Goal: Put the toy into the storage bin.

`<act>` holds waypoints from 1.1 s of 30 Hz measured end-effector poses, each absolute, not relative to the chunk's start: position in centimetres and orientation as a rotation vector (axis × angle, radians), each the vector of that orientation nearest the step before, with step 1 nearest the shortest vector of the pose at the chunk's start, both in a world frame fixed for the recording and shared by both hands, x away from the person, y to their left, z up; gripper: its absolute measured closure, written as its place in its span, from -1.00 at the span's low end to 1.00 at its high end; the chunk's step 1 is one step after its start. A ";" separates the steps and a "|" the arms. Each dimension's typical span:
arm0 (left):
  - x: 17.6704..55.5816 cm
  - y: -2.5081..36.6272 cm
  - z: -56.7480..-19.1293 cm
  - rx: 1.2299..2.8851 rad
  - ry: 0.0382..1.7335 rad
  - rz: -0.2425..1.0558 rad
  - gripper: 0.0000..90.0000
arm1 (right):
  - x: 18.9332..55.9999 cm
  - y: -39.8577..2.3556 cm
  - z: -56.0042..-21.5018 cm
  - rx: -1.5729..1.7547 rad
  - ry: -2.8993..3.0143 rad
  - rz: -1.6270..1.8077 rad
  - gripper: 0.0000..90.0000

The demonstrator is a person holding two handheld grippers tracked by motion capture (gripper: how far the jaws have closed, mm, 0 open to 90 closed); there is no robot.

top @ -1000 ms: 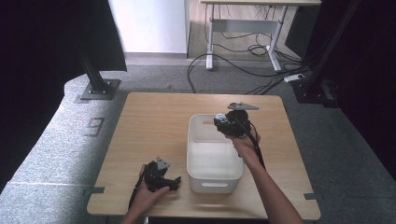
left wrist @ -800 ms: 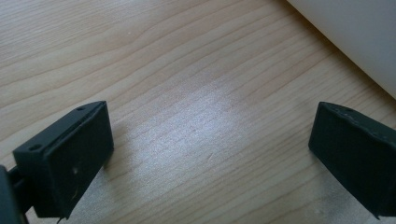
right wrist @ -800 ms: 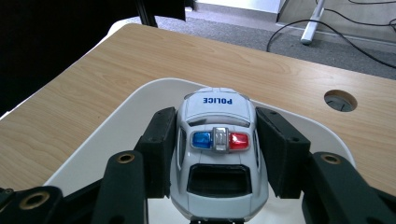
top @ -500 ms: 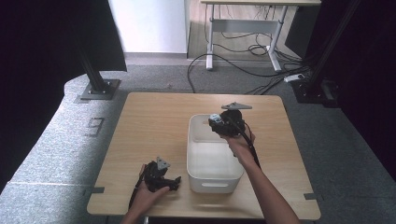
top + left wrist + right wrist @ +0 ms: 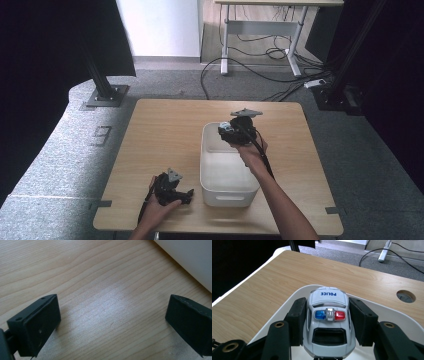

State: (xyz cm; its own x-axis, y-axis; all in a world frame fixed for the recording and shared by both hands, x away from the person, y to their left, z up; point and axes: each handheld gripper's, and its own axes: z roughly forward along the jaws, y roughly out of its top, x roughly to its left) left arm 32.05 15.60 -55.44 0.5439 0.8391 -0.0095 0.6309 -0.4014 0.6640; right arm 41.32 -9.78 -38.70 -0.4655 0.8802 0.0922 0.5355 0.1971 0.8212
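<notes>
We clamp our right hand-held gripper (image 5: 325, 322) on the flat doors of the police toy car (image 5: 327, 325), light, stiff, slippery plastic, above the white bin (image 5: 387, 312); the left hand-held gripper (image 5: 112, 325) stays apart.

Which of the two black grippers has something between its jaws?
The right gripper, over the white plastic bin, clamps a white toy police car. The left gripper stands open over bare wooden table.
</notes>
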 end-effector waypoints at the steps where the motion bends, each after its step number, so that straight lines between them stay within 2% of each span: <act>1: 32.0 15.6 -55.4 2.163 1.181 0.437 -1.00 | 41.4 -9.7 -38.7 1.319 2.079 1.172 0.11; 33: 32.0 15.6 -55.4 2.163 1.181 0.435 -1.00 | 42.5 -7.0 -39.3 1.335 2.122 1.168 0.11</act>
State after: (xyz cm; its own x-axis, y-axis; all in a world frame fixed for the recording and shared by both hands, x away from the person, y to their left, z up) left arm 32.05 15.61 -55.44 0.5441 0.8390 -0.0103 0.6314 -0.4013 0.6636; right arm 42.54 -7.04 -39.34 -0.4807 0.8697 0.1118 0.5598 0.2062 0.8025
